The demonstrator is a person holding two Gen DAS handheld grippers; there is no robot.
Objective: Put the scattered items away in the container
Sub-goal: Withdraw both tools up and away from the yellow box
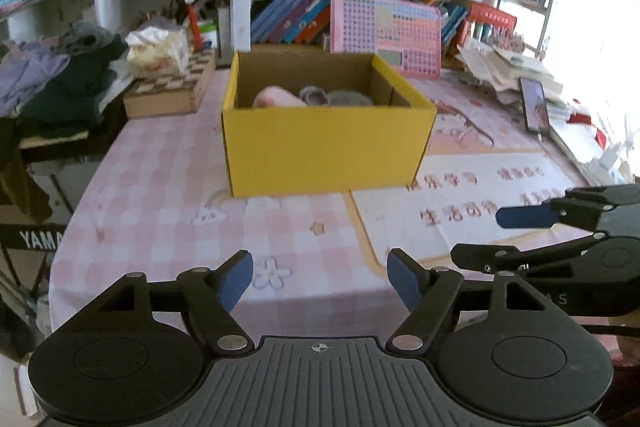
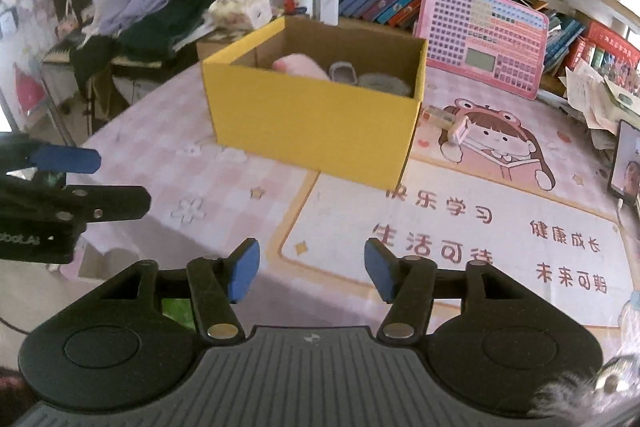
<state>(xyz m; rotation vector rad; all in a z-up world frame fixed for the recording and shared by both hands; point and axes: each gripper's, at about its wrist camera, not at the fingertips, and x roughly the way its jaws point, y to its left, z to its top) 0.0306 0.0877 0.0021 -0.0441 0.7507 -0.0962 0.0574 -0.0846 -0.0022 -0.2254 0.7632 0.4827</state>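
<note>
A yellow cardboard box [image 1: 328, 147] [image 2: 312, 131] stands open on the pink checked tablecloth, ahead of both grippers. Inside lie a pink plush item [image 1: 276, 99] [image 2: 298, 67] and grey soft items [image 1: 340, 98] [image 2: 384, 83]. My left gripper [image 1: 320, 275] hangs open over the cloth with nothing between its blue pads; the right wrist view shows it at the left edge [image 2: 104, 183]. My right gripper [image 2: 312, 267] is open and empty too, beside it on the right [image 1: 500, 235]. A small clear and pink object [image 2: 444, 119] lies to the right of the box. A grey furry thing [image 2: 580, 395] shows at the bottom right corner.
A pink keypad board [image 1: 384, 35] [image 2: 484, 43] leans against books behind the box. A phone [image 1: 534, 105] stands propped at the right by paper stacks. A wooden chequered case [image 1: 168, 87] and piled clothes [image 1: 60, 79] sit at the left, beyond the table's rounded left edge.
</note>
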